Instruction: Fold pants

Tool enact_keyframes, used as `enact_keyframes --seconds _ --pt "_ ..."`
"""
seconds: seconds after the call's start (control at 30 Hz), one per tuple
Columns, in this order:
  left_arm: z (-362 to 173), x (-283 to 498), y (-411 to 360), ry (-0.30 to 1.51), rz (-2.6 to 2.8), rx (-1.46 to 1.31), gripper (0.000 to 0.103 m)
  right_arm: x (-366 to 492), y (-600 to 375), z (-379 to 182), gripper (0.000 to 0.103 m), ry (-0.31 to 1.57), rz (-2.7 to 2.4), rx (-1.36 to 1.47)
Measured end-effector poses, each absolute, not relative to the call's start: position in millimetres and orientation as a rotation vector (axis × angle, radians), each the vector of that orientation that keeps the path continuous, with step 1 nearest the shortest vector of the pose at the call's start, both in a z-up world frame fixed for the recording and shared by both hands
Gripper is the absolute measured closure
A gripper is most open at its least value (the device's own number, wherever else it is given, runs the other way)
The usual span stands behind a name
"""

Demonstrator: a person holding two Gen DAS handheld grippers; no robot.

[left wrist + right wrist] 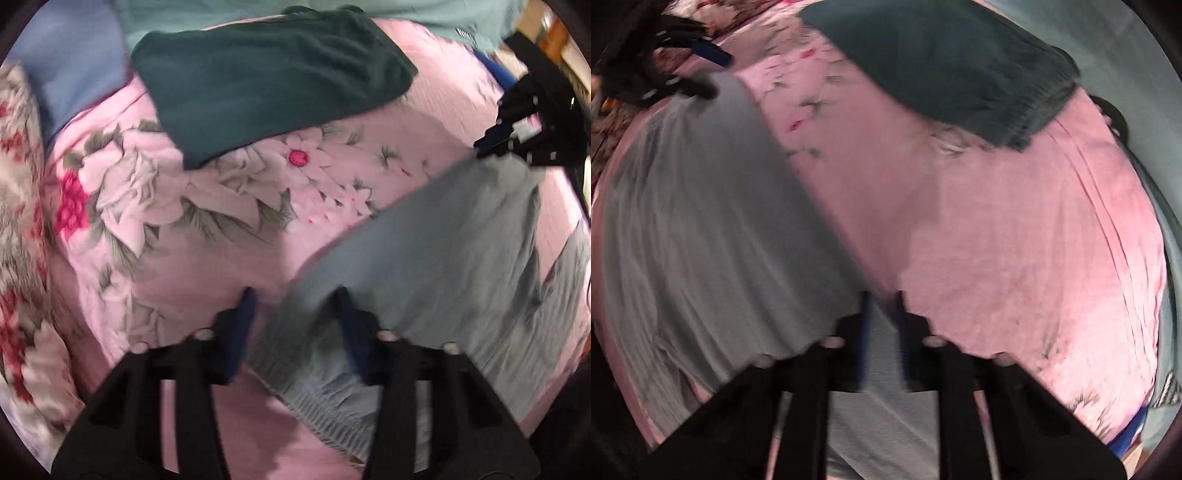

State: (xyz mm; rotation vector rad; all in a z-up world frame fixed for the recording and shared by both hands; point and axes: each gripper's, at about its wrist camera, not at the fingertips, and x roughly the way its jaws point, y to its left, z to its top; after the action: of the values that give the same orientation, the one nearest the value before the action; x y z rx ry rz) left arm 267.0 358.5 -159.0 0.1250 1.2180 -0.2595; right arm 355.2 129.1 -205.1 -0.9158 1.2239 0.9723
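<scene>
In the left wrist view, the left gripper is sitting at 6 o'clock with its fingers spread wide, nothing between them. The pants, pale grey-blue, are lying flat on the bedspread, running from the gathered waistband at 6 o'clock out toward 2 o'clock. The gripper's right finger is lying over the pants near the waistband; its left finger is over bare pink bedspread just beside the pants' edge. At 2 o'clock the right gripper is sitting at the far end of the pants; blur is hiding whether it is touching them. A folded dark green garment is lying at 12 o'clock, well apart from the pants.

In the right wrist view, the right gripper is sitting at 6 o'clock with a narrow gap between its fingers. The pants are filling the frame from 6 to 10 o'clock, and their edge is passing under and between the fingers; motion blur is making it impossible to tell whether the cloth is pinched. The left gripper is showing at 10 o'clock over the pants' far end, fingers apart. The green garment is lying at 1 o'clock on the bedspread.
</scene>
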Motion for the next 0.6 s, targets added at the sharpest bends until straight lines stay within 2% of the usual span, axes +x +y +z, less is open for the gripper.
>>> enact_keyframes --seconds 0.03,0.1,0.3,0.37,0.47,0.6 --pt "-158.7 270.9 358.2 1.227 -0.287 0.140 0.086 352.3 129.4 -205.1 0.102 1.222 0.979 -0.928" --pt "-153.6 273.6 357.3 1.222 -0.309 0.156 0.091 346.7 128.3 -200.9 0.102 1.211 0.988 -0.934" --pt "-118.8 258.1 352.3 1.132 -0.327 0.229 0.092 318.3 109.9 -149.4 0.102 1.120 1.006 -0.887" --pt "-96.7 244.8 351.0 1.049 -0.334 0.279 0.092 296.4 99.7 -124.9 0.102 1.082 1.022 -0.889" --pt "-61.0 202.0 334.8 0.970 -0.362 0.324 0.092 257.8 83.5 -92.0 0.102 1.038 1.064 -0.903" --pt "-38.2 145.1 313.8 0.929 -0.412 0.372 0.092 198.7 60.5 -70.7 0.102 1.023 1.120 -0.942"
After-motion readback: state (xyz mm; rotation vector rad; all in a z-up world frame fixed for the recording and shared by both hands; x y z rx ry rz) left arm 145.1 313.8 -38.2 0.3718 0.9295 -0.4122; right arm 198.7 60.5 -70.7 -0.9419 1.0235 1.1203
